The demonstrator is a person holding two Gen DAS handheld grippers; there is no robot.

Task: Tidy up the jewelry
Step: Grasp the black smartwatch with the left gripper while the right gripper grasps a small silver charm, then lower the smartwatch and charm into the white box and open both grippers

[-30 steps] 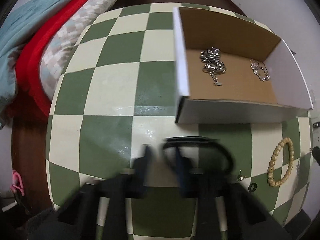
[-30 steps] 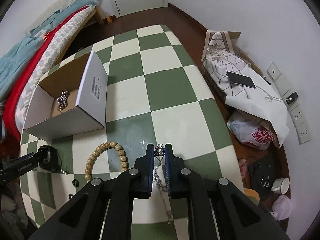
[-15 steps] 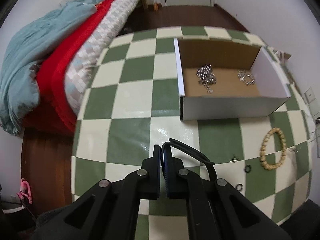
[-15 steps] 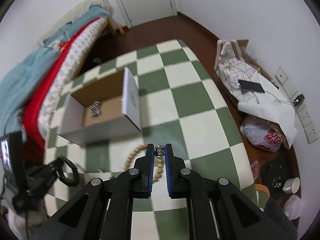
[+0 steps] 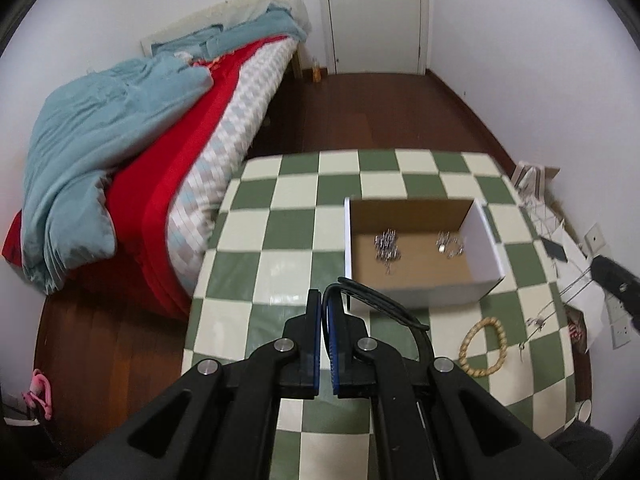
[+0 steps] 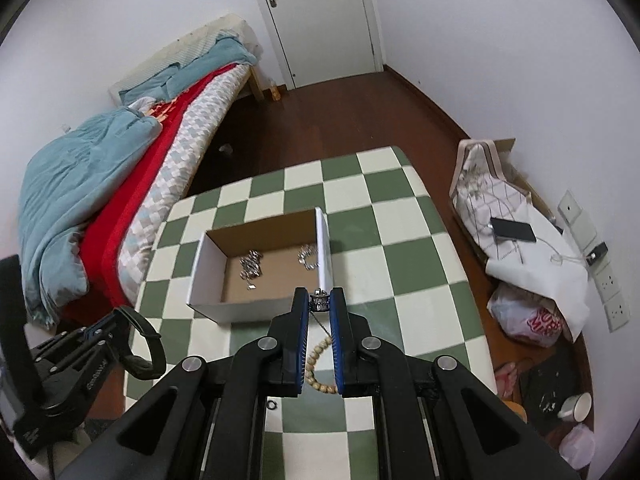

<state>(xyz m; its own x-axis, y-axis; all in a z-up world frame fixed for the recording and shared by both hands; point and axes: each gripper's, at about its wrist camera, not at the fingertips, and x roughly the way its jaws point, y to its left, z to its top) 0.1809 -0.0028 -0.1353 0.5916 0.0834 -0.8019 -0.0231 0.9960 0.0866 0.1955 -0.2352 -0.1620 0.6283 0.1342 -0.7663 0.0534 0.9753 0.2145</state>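
My left gripper (image 5: 324, 298) is shut on a black band (image 5: 384, 306), a loop that arcs off to the right of its fingertips, held above the checkered table (image 5: 280, 236). The right wrist view shows that left gripper (image 6: 120, 316) and the black band (image 6: 150, 346) at the left. My right gripper (image 6: 319, 300) is shut on a silver chain necklace (image 6: 319, 302), which hangs below it. An open white cardboard box (image 5: 424, 298) holds two silver chain pieces (image 5: 386, 246). A beaded wooden bracelet (image 5: 482, 348) lies on the table in front of the box.
A bed (image 5: 140, 152) with blue and red covers lies against the table's left side. Bags, papers and a phone (image 6: 512, 230) are on the floor to the right, by wall sockets. A small black ring (image 6: 272, 405) lies on the table near me.
Both grippers have risen well above the table. The left one closed on the black band and lifted it. The right one lifted the silver chain off the table.
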